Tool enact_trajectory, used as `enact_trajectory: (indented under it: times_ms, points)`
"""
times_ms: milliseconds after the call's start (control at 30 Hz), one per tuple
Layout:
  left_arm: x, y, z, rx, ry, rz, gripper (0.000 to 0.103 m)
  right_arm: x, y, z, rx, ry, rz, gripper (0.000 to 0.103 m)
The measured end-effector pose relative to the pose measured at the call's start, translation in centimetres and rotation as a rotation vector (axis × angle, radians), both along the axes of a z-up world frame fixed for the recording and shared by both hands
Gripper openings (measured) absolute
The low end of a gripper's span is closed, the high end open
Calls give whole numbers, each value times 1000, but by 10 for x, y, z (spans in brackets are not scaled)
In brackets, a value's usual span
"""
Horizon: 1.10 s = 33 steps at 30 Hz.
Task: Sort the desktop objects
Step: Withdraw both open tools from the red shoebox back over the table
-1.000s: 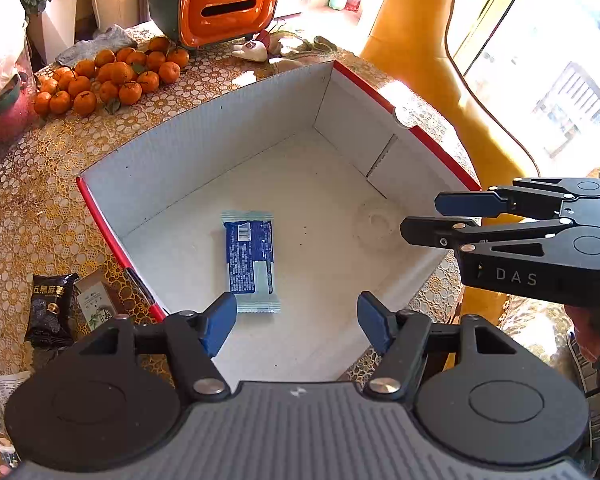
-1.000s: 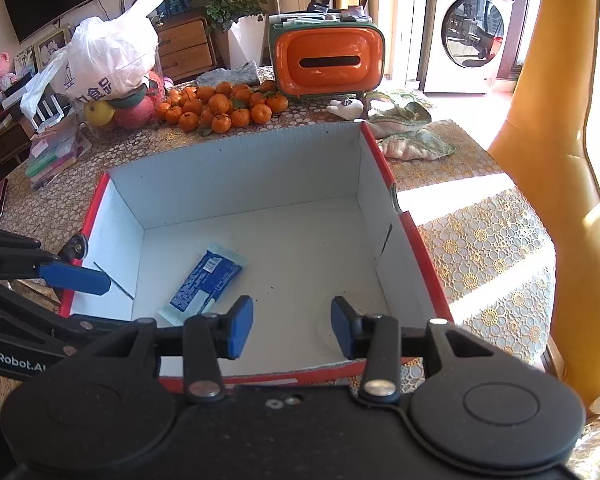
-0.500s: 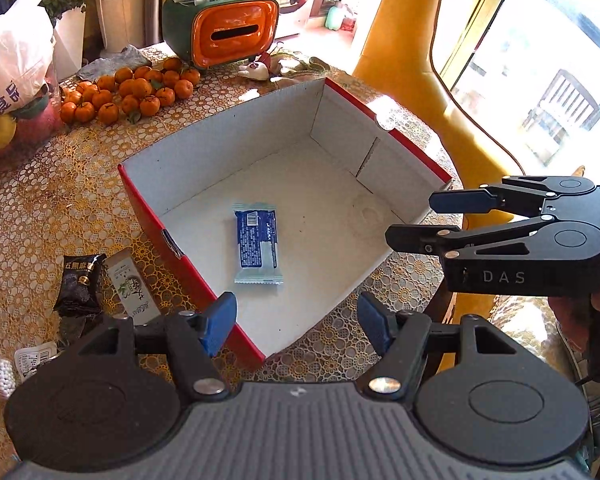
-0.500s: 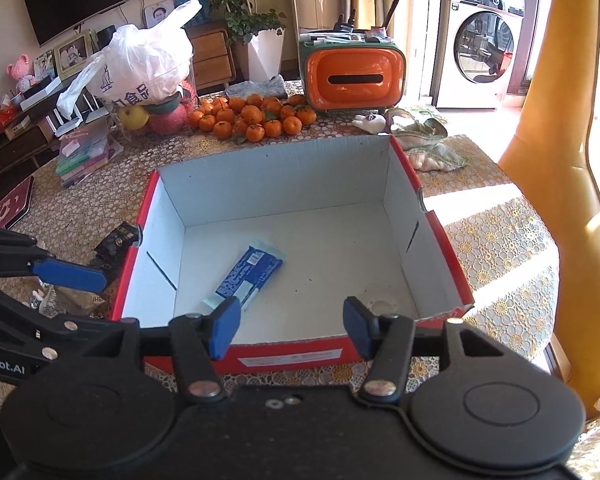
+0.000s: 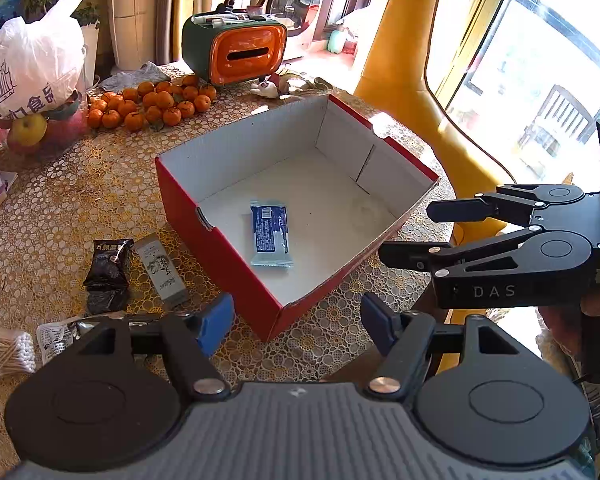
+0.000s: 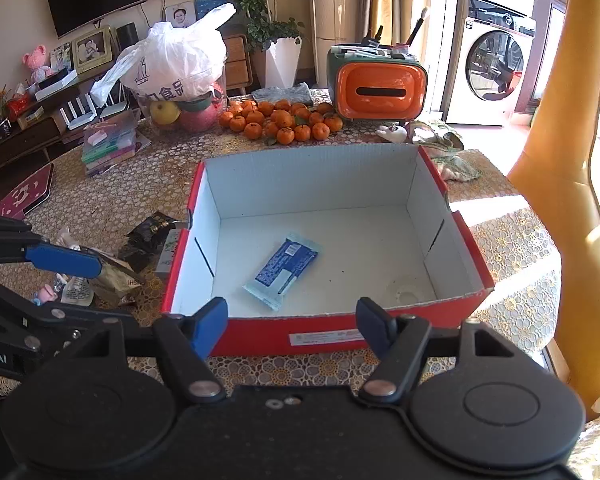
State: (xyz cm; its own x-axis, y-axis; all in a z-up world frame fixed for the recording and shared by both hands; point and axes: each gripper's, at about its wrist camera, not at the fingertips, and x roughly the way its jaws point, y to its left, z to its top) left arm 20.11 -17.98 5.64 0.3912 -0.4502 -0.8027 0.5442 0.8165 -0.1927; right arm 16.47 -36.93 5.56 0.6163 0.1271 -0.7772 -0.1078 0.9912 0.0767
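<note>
Blue snack packet (image 5: 271,234) lies flat in the red box (image 5: 220,248), long axis toward its back wall; both tongs spread.

Red-outside, white-inside cardboard box (image 5: 220,240), blue-and-white foil snack packet (image 5: 271,236) with pale edges, gold floral lace-patterned table (image 5: 60,208), black glossy snack pouch (image 5: 109,264), pile of orange tangerines (image 6: 280,122), orange-fronted green tissue holder (image 6: 380,88)

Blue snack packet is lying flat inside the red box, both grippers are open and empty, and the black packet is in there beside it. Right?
Not quite. The black packet is outside the red box, on the table at its left wall, as the left wrist view shows. The blue snack packet does lie flat inside, alone. Left gripper and right gripper are open and empty.
</note>
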Motion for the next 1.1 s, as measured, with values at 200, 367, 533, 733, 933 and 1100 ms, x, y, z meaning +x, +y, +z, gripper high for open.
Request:
enact_trajectory:
  times_ms: [200,367,533,733,933,1100]
  points:
    - [-13,23,5,-18,-28,17,72,-11,22,3,-9,-12,33,71]
    - [-23,45,9,-37,-39,34,73,-20,44,6,-14,-24,67,71]
    - [-32,70,8,-36,-47,62,73,-30,68,4,-4,-37,106,72]
    - [-40,108,3,-39,-59,134,80,-34,99,1,-10,-42,172,72]
    - [-48,143,-8,-52,-66,209,84,-34,126,-8,-7,-31,219,72]
    - [-53,166,-20,-53,-65,258,86,-31,145,-15,-17,-23,245,73]
